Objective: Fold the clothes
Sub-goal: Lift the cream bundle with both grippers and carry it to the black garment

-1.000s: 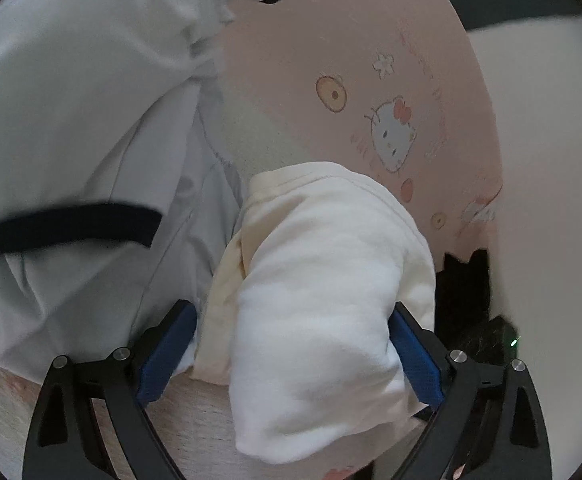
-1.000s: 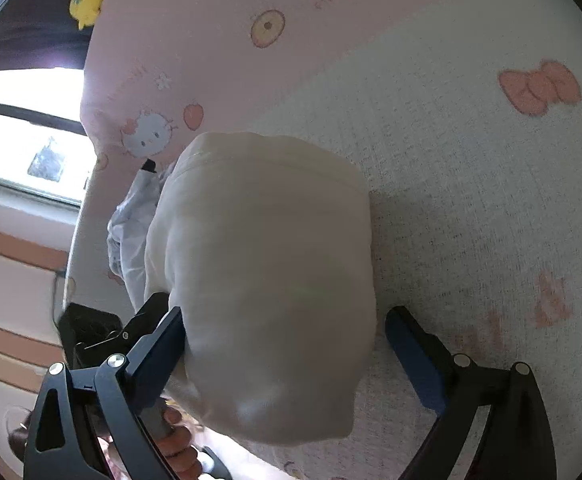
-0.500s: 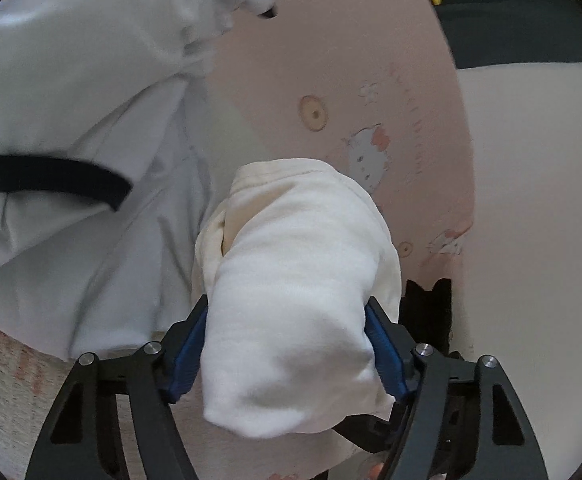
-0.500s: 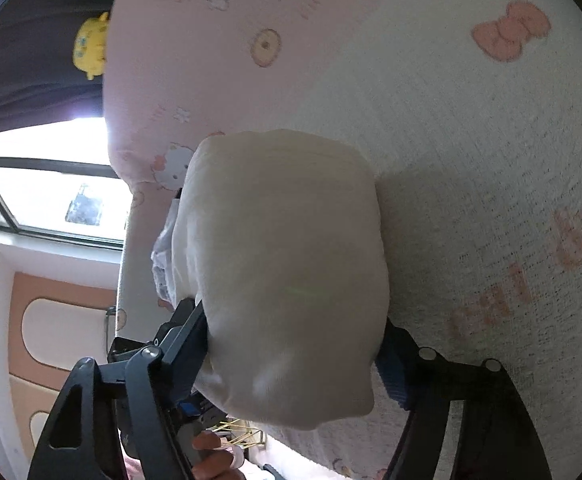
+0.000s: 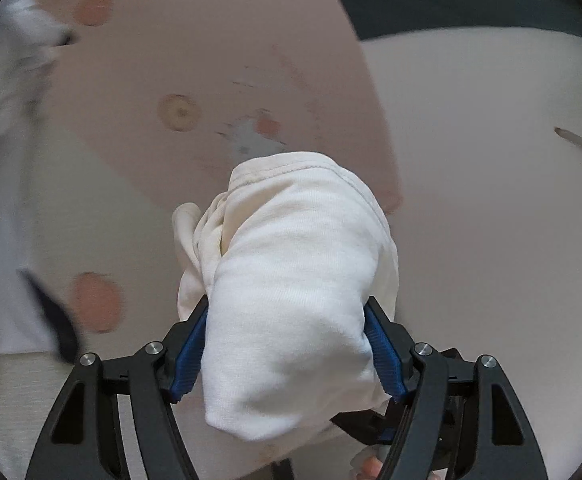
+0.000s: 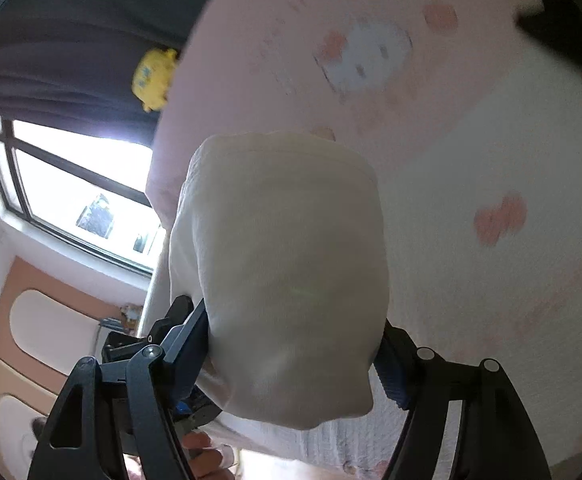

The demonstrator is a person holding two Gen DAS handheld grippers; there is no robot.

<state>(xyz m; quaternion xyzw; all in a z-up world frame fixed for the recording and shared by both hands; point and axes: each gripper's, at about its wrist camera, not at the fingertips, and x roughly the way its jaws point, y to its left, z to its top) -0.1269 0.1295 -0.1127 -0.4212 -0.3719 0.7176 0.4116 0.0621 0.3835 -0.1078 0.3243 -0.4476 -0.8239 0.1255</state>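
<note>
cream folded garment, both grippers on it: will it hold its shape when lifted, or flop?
Likely floppy: the cream garment bulges over the left hand-held gripper and right hand-held gripper. Probably light, since soft knit folds carry it. Loose inner layers at its left edge may slip out.

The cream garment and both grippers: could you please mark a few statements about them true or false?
1. The left gripper is shut on the cream garment. True.
2. The right gripper is open and empty. False: it clamps the same cream garment.
3. A yellow plush toy sits near the dark curtain. True.
4. The garment lies flat on the pink sheet. False: it is bunched between the fingers.
5. The sheet is plain blue. False: pink with cartoon prints.
</note>
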